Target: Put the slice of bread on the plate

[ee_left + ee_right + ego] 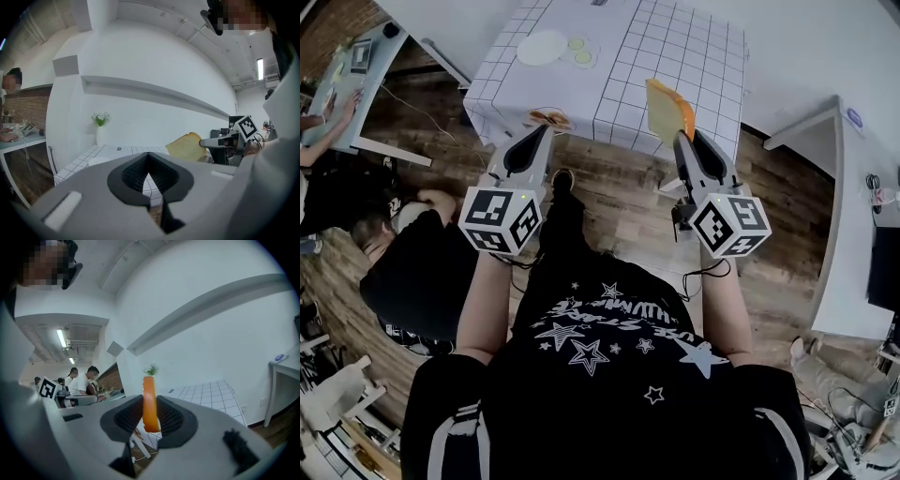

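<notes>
A slice of bread (pixel 667 111) with an orange-brown crust stands on edge between the jaws of my right gripper (pixel 682 137), which is shut on it just before the near edge of the grid-patterned table (pixel 675 56). In the right gripper view the bread (pixel 149 394) shows edge-on between the pads. The round white plate (pixel 542 47) lies on the table's far left part. My left gripper (pixel 546 129) hovers at the table's near left edge, shut and empty. From the left gripper view (pixel 149 155) I see the bread (pixel 187 146) off to the right and the plate (pixel 97 161).
Two pale green discs (pixel 578 49) lie beside the plate. A small dish with brownish food (pixel 548 118) sits at the table's near edge, by the left gripper. A vase of flowers (pixel 100 126) stands at the far corner. A white desk (pixel 853 187) is at the right; a seated person (pixel 394 253) is at the left.
</notes>
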{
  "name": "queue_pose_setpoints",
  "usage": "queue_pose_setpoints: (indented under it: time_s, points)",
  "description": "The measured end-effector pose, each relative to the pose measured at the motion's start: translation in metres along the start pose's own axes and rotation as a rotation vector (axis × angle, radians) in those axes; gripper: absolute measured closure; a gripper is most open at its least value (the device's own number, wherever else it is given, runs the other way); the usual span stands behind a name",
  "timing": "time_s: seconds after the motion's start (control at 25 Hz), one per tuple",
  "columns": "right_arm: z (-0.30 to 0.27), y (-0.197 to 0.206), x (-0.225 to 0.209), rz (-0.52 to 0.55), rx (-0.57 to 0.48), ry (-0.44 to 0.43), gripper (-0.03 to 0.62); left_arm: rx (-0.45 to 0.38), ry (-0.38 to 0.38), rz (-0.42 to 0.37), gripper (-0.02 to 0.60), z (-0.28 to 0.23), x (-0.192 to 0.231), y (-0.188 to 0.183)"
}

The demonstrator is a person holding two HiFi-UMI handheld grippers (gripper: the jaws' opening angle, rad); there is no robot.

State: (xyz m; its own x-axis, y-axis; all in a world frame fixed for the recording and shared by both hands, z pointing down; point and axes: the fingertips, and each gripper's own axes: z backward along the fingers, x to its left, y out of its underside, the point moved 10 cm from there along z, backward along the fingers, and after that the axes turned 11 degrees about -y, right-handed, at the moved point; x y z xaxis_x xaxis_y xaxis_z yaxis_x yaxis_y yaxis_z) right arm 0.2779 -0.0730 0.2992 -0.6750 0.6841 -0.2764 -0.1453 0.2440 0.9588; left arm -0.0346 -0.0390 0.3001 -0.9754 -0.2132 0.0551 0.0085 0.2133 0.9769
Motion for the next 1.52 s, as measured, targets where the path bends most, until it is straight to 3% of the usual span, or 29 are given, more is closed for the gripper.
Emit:
queue_pose_setpoints:
  time_s: [0.2,0.44,0.72,1.0,1.28,1.52]
  points:
    - [-0.037,-0.011,-0.015,0.029,0.023,0.013,0.499,-0.002,0.016,0.024,0.572,-0.033,0.022,-0.004]
    - [-0.087,0.004,-0.031,0.029,0.029,0.037,0.499,0.012,0.018,0.025,0.572,-0.073,0.066,0.005]
    - [-0.151,0.002,-0.049,0.022,0.058,0.092,0.499,0.032,0.068,0.033,0.572,-0.13,0.115,-0.004]
    - [-0.222,-0.003,-0.055,0.084,0.138,0.138,0.499,0.066,0.106,0.038,0.572,-0.179,0.163,-0.015]
    - [-0.3,0.002,-0.049,0.113,0.189,0.108,0.499,0.081,0.115,0.043,0.572,-0.209,0.216,-0.016]
    - [-0.363,0.028,-0.023,0.213,0.24,0.067,0.499,0.096,0.099,0.056,0.572,-0.211,0.265,0.004]
